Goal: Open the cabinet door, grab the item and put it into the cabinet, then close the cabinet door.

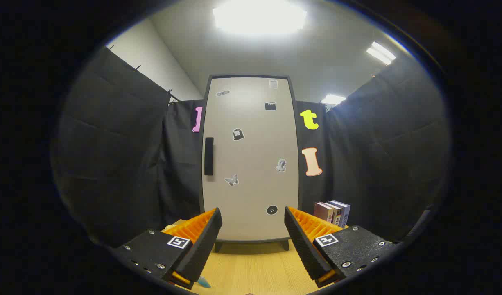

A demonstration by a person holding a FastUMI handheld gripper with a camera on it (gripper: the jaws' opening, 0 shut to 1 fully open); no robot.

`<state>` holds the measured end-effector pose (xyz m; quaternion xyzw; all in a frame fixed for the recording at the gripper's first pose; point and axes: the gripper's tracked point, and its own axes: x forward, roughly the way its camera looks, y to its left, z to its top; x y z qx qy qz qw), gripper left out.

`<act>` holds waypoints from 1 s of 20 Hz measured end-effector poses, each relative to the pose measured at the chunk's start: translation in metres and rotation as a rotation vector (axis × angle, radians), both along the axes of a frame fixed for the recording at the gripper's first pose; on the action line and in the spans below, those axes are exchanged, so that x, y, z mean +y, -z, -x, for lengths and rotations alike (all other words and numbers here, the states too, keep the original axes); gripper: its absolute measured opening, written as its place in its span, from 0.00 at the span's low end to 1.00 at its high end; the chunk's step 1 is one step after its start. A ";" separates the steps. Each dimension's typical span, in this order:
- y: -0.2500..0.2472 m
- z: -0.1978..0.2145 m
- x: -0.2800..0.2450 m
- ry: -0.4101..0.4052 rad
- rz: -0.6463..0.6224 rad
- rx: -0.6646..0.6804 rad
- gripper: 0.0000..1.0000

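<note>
A closed cabinet (251,157) stands at the counter's (255,266) far edge. The tool (253,233) faces it, spread wide and empty. Nothing is done yet: its handle (209,156) is untouched.

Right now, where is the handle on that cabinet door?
The dark handle sits upright along the closed cabinet door's left edge at mid-height, well beyond the open, empty gripper.

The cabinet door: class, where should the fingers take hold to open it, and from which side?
Grip the dark vertical handle on the cabinet door, coming straight from the front. It is a narrow upright bar, so one finger probably fits each side. The open gripper holds nothing. The handle's edge likely swings out.
</note>
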<state>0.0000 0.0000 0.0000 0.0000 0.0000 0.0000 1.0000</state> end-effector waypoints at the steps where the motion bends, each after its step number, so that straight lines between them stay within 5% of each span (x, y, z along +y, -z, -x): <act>1: 0.000 -0.001 0.001 -0.003 -0.003 0.000 0.95; 20: 0.005 -0.013 -0.005 0.000 -0.027 0.016 0.95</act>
